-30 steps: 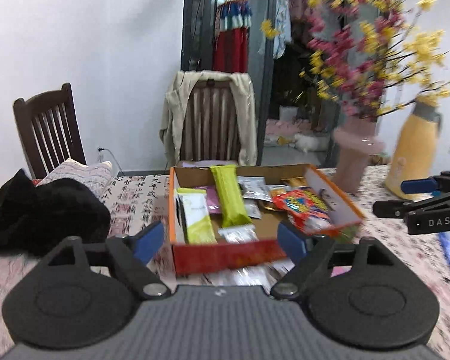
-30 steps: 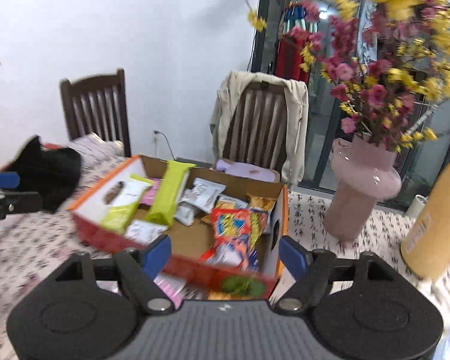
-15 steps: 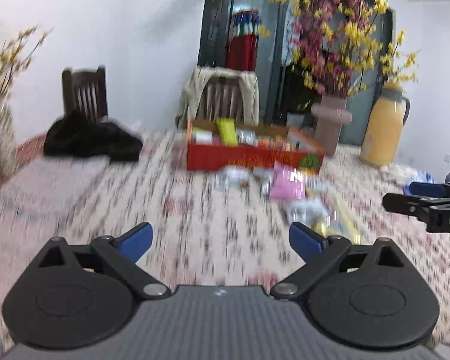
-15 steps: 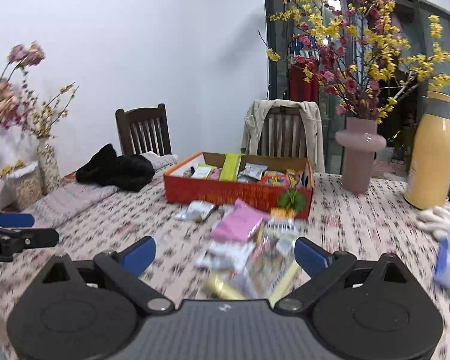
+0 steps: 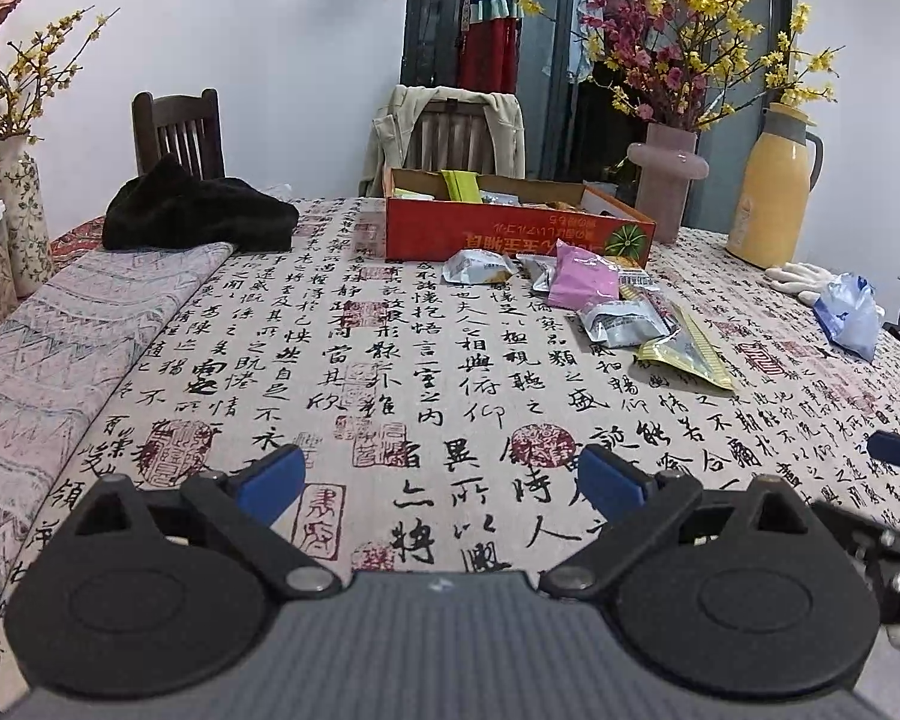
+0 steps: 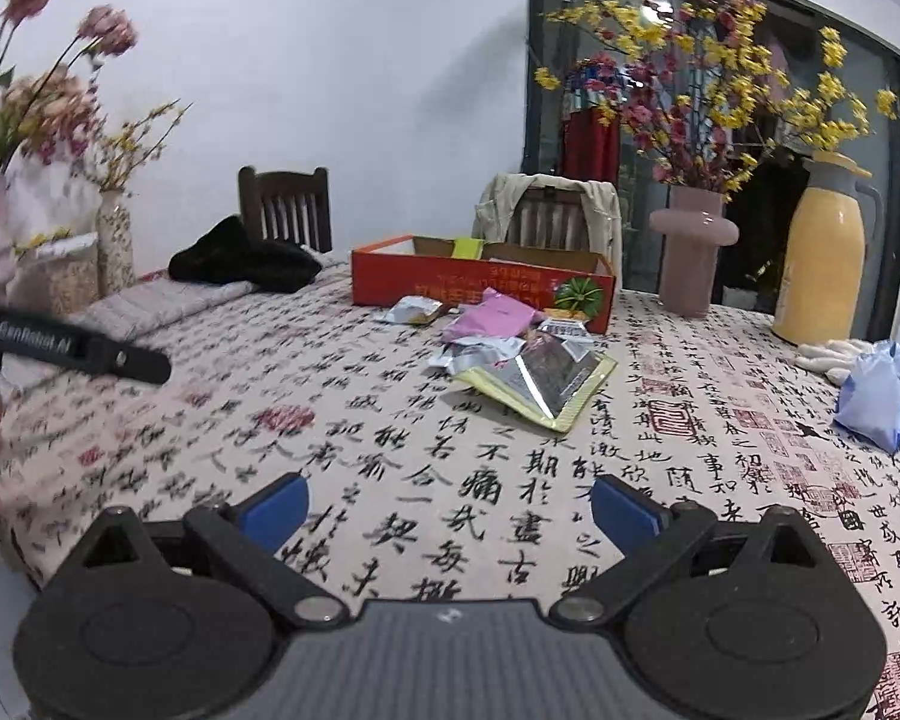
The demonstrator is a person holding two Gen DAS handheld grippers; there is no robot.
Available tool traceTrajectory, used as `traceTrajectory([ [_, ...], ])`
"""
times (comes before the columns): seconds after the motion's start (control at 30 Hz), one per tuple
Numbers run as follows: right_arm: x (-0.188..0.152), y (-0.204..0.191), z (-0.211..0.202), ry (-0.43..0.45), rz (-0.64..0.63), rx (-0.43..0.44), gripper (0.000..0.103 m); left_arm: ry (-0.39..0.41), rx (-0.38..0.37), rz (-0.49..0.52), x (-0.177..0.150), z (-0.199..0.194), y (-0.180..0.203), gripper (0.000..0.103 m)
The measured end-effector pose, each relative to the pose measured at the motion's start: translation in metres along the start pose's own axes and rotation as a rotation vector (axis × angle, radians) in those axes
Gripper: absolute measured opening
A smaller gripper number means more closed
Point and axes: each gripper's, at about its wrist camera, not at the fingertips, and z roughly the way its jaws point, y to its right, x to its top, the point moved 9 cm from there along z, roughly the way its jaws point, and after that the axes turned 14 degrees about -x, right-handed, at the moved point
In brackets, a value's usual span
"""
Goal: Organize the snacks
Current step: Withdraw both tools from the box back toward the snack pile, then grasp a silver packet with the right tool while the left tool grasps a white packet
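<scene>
Hovering low over the tablecloth, the left gripper and right gripper both stand with jaws wide and nothing between them; the right's have just been opening further. Well ahead of both lies a loose heap of snacks: a yellow-edged foil pouch nearest, silver packets behind it, then a pink packet and one more silver packet. These look light, thin and crinkly, probably slippery on the film faces, so a pinch on a sealed edge or raised corner should hold better than a squeeze across the puffed middle, which could crush the contents. Just behind the heap sits the red box, open-topped, already holding a green bar and other packets too low to make out.
</scene>
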Motion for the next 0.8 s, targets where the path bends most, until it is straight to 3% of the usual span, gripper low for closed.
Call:
traceTrajectory([
  [0.57,0.039,0.01,0.056,-0.052,0.07,-0.03,0.101,-0.056,-0.064,-0.033,0.024,0.053,-0.02,0.099],
  [0.8,0.059,0.006,0.104,-0.097,0.059,-0.017,0.097,-0.081,-0.072,0.058,0.052,0.085,-0.026,0.099],
])
